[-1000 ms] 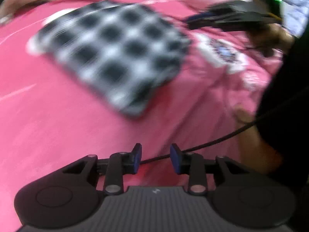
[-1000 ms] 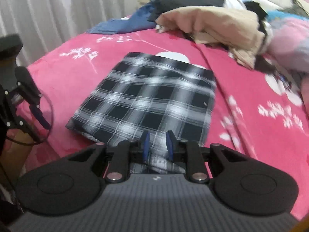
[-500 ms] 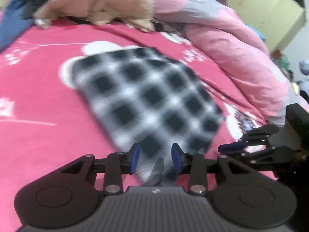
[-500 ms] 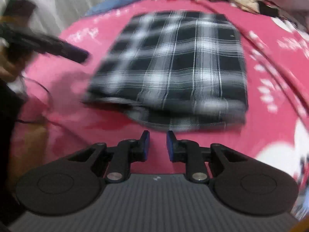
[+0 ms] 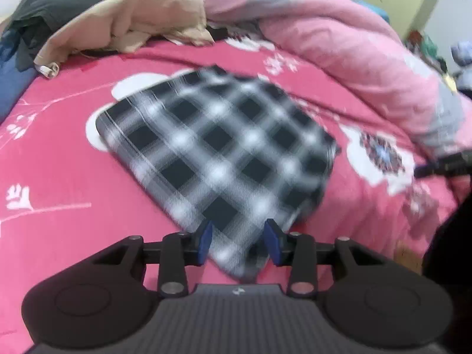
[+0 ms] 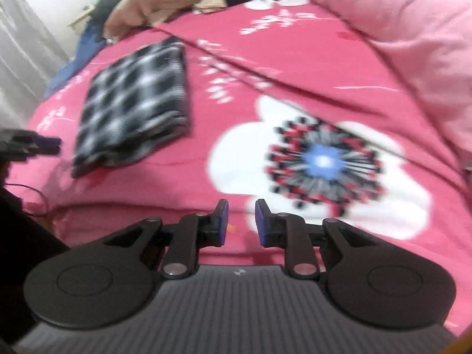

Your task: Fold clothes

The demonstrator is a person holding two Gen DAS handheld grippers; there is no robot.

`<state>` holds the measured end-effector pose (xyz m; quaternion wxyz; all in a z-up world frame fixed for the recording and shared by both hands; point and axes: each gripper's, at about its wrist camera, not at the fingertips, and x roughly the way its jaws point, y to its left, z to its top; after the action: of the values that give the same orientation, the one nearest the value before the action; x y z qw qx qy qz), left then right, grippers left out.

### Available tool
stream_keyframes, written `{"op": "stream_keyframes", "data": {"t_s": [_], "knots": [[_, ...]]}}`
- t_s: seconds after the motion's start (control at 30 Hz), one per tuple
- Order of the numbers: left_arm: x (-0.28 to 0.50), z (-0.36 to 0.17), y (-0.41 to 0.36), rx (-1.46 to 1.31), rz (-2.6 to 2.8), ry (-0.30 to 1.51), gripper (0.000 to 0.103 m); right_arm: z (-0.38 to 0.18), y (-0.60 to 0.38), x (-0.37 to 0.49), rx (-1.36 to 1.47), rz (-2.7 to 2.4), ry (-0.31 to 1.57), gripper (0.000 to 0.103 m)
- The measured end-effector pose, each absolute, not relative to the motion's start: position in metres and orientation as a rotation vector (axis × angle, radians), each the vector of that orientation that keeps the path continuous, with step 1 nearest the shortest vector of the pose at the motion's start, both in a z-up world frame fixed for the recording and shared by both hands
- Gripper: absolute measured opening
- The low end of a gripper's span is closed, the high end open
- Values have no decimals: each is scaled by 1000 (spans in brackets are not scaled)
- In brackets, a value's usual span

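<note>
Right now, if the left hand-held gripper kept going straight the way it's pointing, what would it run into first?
Most likely the folded plaid garment. The left hand-held gripper has its jaws opening, with the garment's near corner showing between them, lying on the pink bedspread. Blur hides whether the pads already touch it.

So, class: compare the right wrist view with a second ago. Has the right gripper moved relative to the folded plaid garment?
Yes. The right gripper has swung rightward, off the plaid garment, and now hangs over the bedspread's white flower.
</note>
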<state>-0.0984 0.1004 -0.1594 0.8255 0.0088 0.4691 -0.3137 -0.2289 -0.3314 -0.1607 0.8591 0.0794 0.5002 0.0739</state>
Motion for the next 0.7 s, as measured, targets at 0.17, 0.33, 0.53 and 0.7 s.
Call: {"op": "stream_keyframes", "data": {"t_s": [0.17, 0.33, 0.53, 0.7], "knots": [[-94, -162, 87, 3, -695, 1001, 40, -167, -330, -237, 186, 164, 1051, 20], [-94, -175, 61, 18, -744, 992, 40, -175, -300, -212, 204, 278, 1010, 20], [-108, -197, 40, 105, -773, 1006, 44, -161, -229, -138, 129, 557, 760, 20], [-106, -186, 57, 14, -738, 1009, 43, -213, -202, -91, -77, 495, 892, 19]]}}
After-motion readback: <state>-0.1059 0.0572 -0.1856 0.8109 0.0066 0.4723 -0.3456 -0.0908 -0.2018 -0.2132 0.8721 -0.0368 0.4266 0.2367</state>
